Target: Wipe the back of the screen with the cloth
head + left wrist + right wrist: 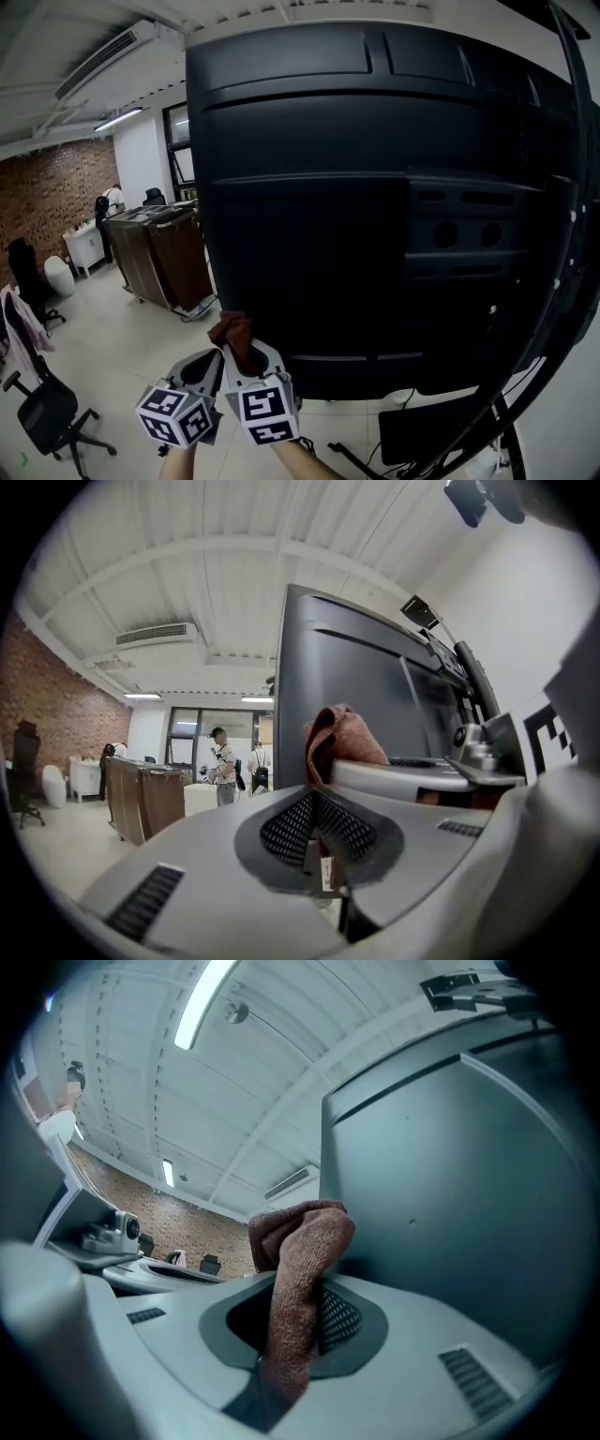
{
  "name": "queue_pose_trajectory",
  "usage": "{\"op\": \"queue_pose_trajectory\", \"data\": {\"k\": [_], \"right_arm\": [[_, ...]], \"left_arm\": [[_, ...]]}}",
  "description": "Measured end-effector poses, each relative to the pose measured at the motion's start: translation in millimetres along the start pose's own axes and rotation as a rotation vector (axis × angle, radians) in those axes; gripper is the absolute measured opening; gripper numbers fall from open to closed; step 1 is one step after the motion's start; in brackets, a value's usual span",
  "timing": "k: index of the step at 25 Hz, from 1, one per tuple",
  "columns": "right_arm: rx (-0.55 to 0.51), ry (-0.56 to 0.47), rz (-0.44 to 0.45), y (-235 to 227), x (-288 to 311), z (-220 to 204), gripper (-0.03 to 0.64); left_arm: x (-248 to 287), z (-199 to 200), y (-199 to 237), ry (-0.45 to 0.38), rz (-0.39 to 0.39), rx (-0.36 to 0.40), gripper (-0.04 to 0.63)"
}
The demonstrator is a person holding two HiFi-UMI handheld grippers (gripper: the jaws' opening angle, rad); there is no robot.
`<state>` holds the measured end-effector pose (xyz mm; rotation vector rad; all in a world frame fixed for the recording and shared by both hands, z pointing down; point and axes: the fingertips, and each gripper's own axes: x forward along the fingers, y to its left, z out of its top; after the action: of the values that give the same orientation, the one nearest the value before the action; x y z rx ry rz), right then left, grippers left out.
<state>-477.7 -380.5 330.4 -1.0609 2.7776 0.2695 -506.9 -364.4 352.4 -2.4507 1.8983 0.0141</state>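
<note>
The black back of the screen fills most of the head view and stands upright on a stand. Both grippers sit side by side at its lower left corner. My right gripper is shut on a reddish-brown cloth, whose bunched top sticks out by the panel's bottom edge. In the right gripper view the cloth rises out of the jaws, close to the grey panel. My left gripper is shut; in its own view a brown strip with a white tag lies in the seam, and the cloth pokes up just behind.
A brown wooden cabinet stands to the left behind the screen. A black office chair is at the lower left. The screen's stand legs and a dark box lie under the panel. Two people stand far back.
</note>
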Motion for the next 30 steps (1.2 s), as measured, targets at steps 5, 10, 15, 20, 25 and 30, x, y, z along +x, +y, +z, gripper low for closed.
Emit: {"op": "queue_pose_trajectory", "data": {"k": [5,10,15,20,25,30], "right_arm": [[-0.008,0.056,0.007,-4.5,7.1,-22.1,0.063],[-0.045,0.05,-0.048,-35.7,-18.1,-17.8,0.063],[-0.081,0.044,-0.133,-85.2,-62.7,-7.2,0.063],[-0.095,0.044,-0.232,-131.4,-106.1,0.3,0.063],[-0.097,0.047,-0.321,-172.4,-147.5,4.2,0.063],[-0.125,0.048,-0.386,-199.1,-182.6,10.3,0.064]], "left_arm": [[6.1,-9.2,-0.6,0.015,-0.015,-0.011,0.011],[29.3,-6.2,-37.0,0.003,-0.099,0.002,0.009],[53.5,2.9,-89.2,-0.013,-0.197,0.007,0.009],[77.0,8.3,-153.4,-0.016,-0.307,0.013,0.011],[94.3,10.0,-210.0,-0.014,-0.404,-0.003,0.011],[105.3,15.1,-251.1,-0.016,-0.465,-0.011,0.011]]}}
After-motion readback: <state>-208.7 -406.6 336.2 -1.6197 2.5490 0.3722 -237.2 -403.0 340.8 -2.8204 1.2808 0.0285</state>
